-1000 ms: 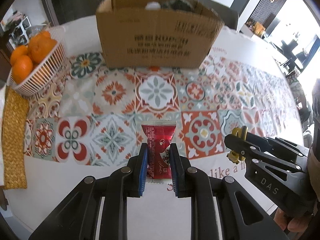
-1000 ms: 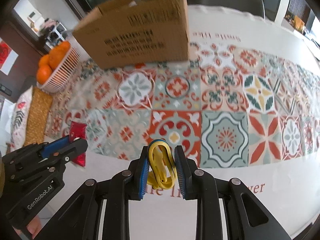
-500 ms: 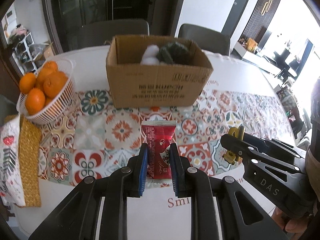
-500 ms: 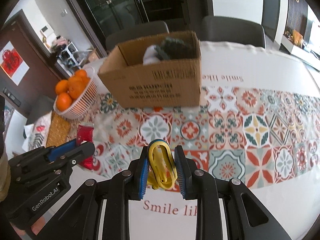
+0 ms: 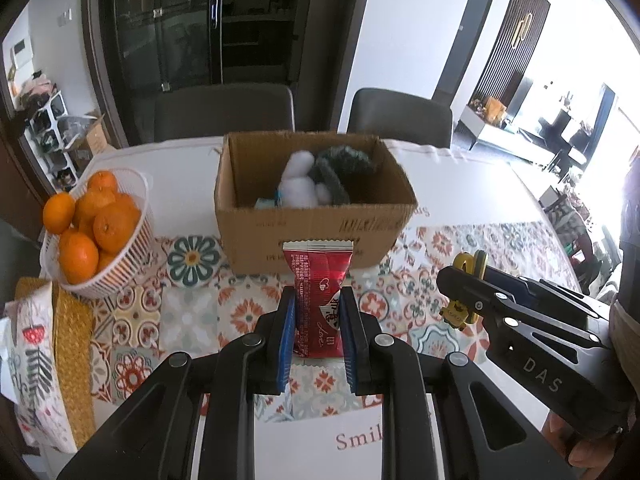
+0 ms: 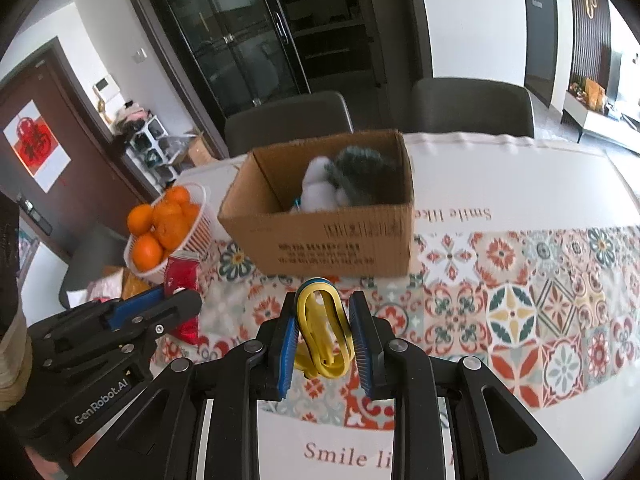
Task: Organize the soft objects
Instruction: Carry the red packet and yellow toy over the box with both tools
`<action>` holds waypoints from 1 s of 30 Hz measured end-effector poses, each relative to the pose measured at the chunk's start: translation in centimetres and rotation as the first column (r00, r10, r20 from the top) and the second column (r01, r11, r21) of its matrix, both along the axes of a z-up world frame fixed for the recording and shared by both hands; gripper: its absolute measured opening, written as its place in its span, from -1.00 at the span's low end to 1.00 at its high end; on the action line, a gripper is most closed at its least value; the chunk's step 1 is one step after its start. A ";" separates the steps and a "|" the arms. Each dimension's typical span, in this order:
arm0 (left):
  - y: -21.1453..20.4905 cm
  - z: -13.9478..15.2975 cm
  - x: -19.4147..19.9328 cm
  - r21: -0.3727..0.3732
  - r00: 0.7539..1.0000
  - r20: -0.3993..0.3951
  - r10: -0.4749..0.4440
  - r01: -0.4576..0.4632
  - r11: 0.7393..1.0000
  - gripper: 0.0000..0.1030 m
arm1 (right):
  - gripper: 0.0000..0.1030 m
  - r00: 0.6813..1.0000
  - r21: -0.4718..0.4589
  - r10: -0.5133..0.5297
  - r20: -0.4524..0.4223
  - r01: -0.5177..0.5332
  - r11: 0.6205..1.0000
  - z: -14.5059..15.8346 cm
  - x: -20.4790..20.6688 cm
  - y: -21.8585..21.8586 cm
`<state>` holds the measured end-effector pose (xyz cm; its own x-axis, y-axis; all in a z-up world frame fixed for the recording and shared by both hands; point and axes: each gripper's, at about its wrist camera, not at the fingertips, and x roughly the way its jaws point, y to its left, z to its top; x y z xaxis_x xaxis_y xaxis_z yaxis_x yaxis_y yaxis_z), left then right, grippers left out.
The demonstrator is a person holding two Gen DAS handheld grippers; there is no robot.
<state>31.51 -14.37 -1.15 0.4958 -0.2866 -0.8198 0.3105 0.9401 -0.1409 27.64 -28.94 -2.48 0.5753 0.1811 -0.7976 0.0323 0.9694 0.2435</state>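
Note:
My left gripper (image 5: 318,300) is shut on a red snack packet (image 5: 318,280) and holds it up above the table, short of the open cardboard box (image 5: 312,236). My right gripper (image 6: 323,308) is shut on a yellow looped soft toy (image 6: 322,330), also raised. The box (image 6: 332,240) stands at the back of the table and holds a white plush (image 5: 300,184) and a dark green fuzzy item (image 5: 340,170). The right gripper shows in the left wrist view (image 5: 460,280), and the left gripper in the right wrist view (image 6: 184,300).
A white basket of oranges (image 5: 92,220) stands left of the box. A woven yellow mat (image 5: 74,344) and a patterned cloth (image 5: 28,360) lie at the left table edge. A tiled-pattern runner (image 6: 520,300) covers the table. Two dark chairs (image 5: 224,112) stand behind it.
Both grippers have risen well above the table with their loads still held. The box's inside now shows from above.

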 end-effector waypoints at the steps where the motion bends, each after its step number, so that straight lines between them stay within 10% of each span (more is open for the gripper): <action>1: 0.0 0.2 0.3 -0.001 1.000 0.005 0.000 0.000 1.000 -0.58 | -0.48 1.000 0.001 0.000 0.006 0.000 1.000 0.2 0.3 0.0; 30: -1.0 1.4 10.2 0.003 0.999 0.042 0.009 -0.009 1.000 -0.58 | -0.48 0.996 -0.039 0.036 0.087 -0.033 0.999 3.2 9.9 -0.6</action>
